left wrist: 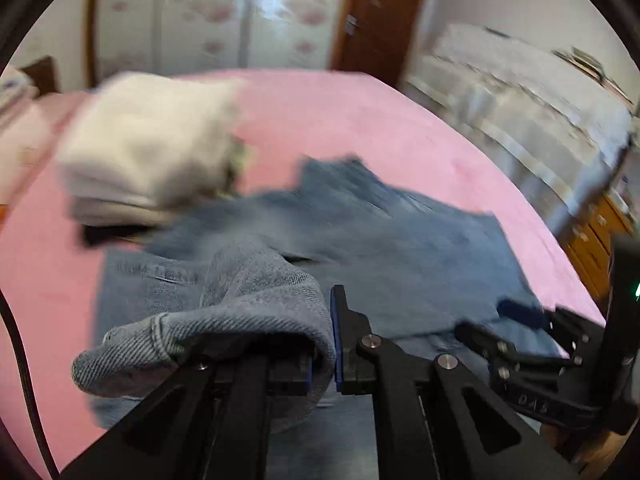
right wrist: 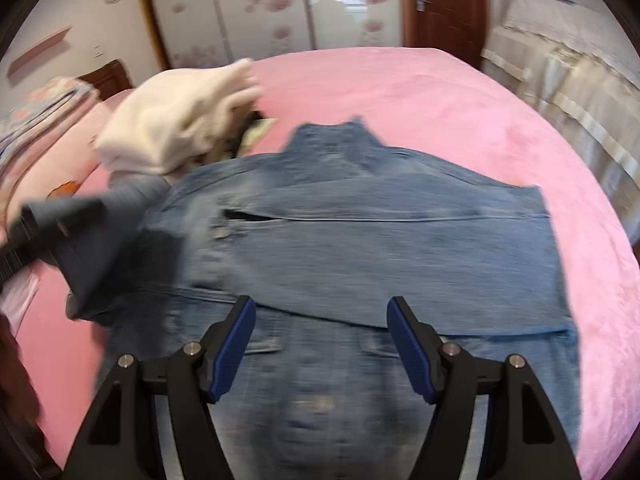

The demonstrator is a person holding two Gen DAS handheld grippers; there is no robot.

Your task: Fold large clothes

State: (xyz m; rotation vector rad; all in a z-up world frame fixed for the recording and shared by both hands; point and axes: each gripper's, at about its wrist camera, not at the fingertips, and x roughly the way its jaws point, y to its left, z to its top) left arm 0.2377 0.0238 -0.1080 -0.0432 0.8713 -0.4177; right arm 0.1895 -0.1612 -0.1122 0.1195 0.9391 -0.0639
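A blue denim jacket (right wrist: 360,240) lies spread on a bed covered with a pink blanket (right wrist: 460,92), its collar pointing toward the far side of the bed and its body partly folded over itself, one layer's edge running across the lower part of the garment.

The left tongs (left wrist: 324,344) are closed on a bunched piece of the denim: the cloth wraps over one black finger and is pinched against the blue pad of the other. The gripped part, a hem or cuff with a stitched edge, is lifted off the rest of the jacket and drapes to the left of the tongs. In the right wrist view this same lifted denim and the left tool appear only as a dark blur at the left edge, above the jacket's left side.

The right tongs (right wrist: 320,344) stand open over the near part of the jacket, blue pads well apart with nothing pinched between them; denim lies beneath. In the left wrist view they show at the lower right, over the jacket's right edge.

Beyond the jacket, toward the far left of the bed, sits a stack of folded clothes (right wrist: 172,120) with a cream-white garment on top, its near corner close beside the jacket's shoulder. No container is visible on the bed. A wardrobe with pink flower panels (right wrist: 264,4) and a brown door (right wrist: 444,0) stand behind.
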